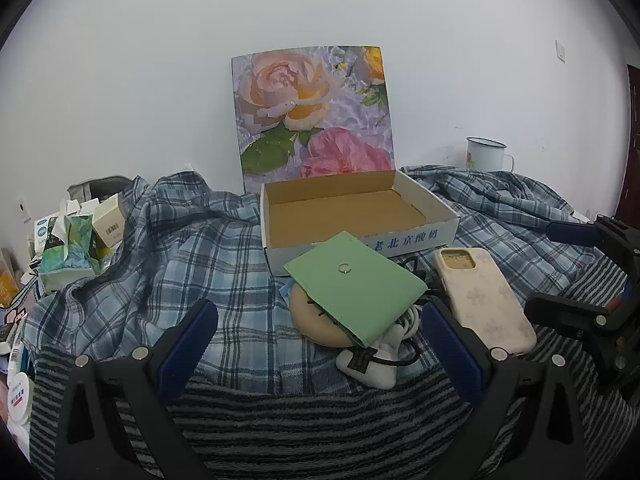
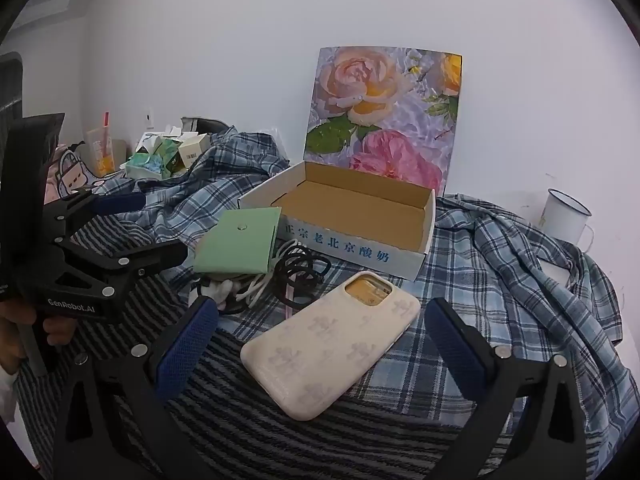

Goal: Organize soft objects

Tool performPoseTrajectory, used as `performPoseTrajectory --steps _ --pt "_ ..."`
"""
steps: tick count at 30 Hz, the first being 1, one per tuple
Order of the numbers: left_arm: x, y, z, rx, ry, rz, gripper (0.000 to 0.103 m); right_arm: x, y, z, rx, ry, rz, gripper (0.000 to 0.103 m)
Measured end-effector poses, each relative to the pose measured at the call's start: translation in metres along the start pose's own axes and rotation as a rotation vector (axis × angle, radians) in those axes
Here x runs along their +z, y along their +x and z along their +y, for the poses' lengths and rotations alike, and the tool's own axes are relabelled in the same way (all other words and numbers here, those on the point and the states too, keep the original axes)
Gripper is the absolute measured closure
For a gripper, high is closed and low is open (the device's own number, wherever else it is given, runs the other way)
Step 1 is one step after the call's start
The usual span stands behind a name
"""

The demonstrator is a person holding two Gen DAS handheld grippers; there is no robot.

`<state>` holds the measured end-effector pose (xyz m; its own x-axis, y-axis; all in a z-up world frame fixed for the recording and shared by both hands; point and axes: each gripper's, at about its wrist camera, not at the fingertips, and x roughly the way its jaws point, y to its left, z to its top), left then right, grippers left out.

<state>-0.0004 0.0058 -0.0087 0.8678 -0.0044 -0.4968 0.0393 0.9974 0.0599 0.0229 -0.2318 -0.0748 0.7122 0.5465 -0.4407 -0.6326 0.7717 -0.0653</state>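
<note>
A cream phone case [image 2: 332, 344] lies flat on the plaid shirt [image 2: 520, 264] and striped towel [image 2: 240, 420], between the wide-apart fingers of my open right gripper [image 2: 320, 348], untouched. Left of it a green snap pouch [image 1: 356, 284] rests on a beige round pad [image 1: 312, 320], beside a white sachet [image 1: 372, 364] and coiled black and white cables [image 2: 296, 272]. My left gripper [image 1: 320, 348] hovers open just in front of this pile, holding nothing. Behind stands an open cardboard box [image 1: 400, 240], its inside bare, with a floral lid [image 1: 312, 112] upright against the wall.
A white enamel mug [image 1: 486, 154] stands at the back right by the wall. Tissue packs and small cartons [image 1: 76, 248] crowd the left side. In the left wrist view the right gripper [image 1: 548, 268] shows at the right edge. A hand [image 2: 12, 344] holds the left gripper's handle.
</note>
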Motion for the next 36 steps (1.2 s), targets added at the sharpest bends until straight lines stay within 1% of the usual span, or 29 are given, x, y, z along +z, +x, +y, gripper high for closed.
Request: performPoseTrajectory --steps 22,27,36 --pt "0.0016 0.0021 -0.0037 0.005 0.015 0.01 0.0 -0.0023 0.0047 -0.0015 0.001 0.012 0.014 0.0" --pt "0.0014 0.0022 -0.0038 0.006 0.016 0.013 0.0 -0.0034 0.008 -0.0034 -0.004 0.022 0.028 0.0" --pt "-0.0016 0.0024 -0.0044 0.007 0.02 0.017 0.0 -0.0029 0.0062 -0.0045 -0.003 0.028 0.022 0.0"
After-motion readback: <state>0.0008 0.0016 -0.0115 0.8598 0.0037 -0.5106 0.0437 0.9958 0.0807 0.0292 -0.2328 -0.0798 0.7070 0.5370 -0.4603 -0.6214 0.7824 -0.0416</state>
